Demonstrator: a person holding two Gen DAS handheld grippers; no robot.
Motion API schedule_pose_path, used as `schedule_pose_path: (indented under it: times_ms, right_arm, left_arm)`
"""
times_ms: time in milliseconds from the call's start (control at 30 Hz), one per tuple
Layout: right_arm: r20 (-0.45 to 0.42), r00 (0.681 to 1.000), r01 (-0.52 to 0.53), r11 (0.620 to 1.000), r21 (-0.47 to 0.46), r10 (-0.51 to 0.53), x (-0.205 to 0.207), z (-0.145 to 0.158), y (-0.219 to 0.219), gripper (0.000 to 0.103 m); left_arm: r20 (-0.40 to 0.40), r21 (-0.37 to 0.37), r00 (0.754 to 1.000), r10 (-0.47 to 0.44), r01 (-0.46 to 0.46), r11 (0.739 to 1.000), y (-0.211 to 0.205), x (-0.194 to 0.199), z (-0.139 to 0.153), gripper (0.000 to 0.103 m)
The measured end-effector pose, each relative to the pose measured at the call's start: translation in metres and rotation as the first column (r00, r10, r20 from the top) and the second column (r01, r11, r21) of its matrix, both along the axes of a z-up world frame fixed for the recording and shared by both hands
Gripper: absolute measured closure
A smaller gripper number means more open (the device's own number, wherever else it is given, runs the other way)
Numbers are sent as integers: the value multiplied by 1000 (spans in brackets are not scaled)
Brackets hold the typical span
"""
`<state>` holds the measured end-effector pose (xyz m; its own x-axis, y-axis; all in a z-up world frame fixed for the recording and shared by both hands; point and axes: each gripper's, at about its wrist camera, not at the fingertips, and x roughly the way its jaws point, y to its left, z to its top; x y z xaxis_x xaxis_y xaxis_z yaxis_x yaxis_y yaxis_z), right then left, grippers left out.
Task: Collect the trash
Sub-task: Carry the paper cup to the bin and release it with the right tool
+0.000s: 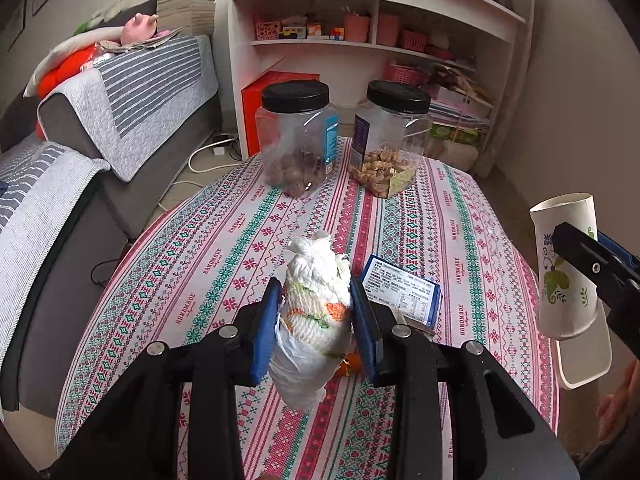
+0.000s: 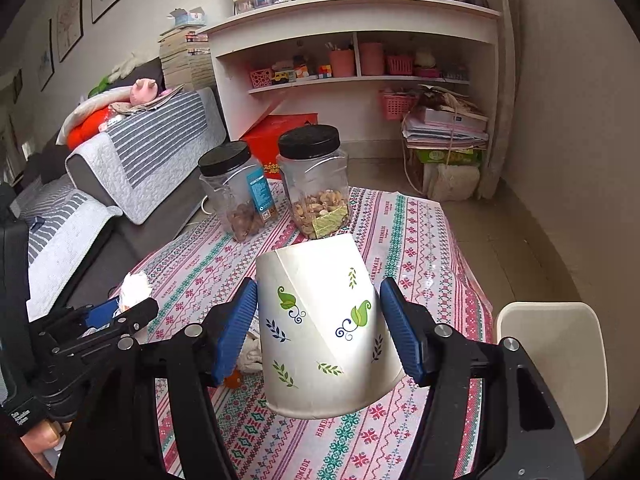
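Observation:
My left gripper (image 1: 314, 320) is shut on a crumpled white tissue wad (image 1: 314, 312) with orange and green stains, held above the patterned tablecloth (image 1: 200, 264). My right gripper (image 2: 318, 328) is shut on a white paper cup (image 2: 324, 332) with leaf prints, held upside down above the table. The cup also shows in the left wrist view (image 1: 564, 272) at the far right. The tissue wad shows in the right wrist view (image 2: 134, 286) at the left. A blue and white wrapper (image 1: 404, 294) lies on the cloth just right of my left gripper. A small orange scrap (image 1: 348, 366) lies below it.
Two clear jars with black lids, one with dark nuts (image 1: 296, 136) and one with cashews (image 1: 390, 140), stand at the table's far end. A grey sofa (image 1: 80, 168) runs along the left. A white shelf unit (image 1: 372, 40) stands behind. A white chair (image 2: 556, 360) sits at the right.

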<state>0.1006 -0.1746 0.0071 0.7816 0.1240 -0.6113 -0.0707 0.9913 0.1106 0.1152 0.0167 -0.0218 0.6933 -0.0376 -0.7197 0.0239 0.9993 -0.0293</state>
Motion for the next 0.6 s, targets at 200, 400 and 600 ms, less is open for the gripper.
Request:
schedule_pose_path:
  times_ms: [200,400,600]
  right_arm:
    - [23,998,53,999,-8,-53,-6,6,-21,43]
    - [45,986,163,987,4,-163,-10,15,-62,43]
    - [22,947,320,947,25,-321,-13,16,-111,42]
  left_arm:
    - [-10,11,1000,-25,25,1000,-10,-3,-6,68]
    - [-18,21,999,-37,37,999,-15,-4,-10,68]
    - [-22,28,999,-50,51,998,-23,-6,-12,68]
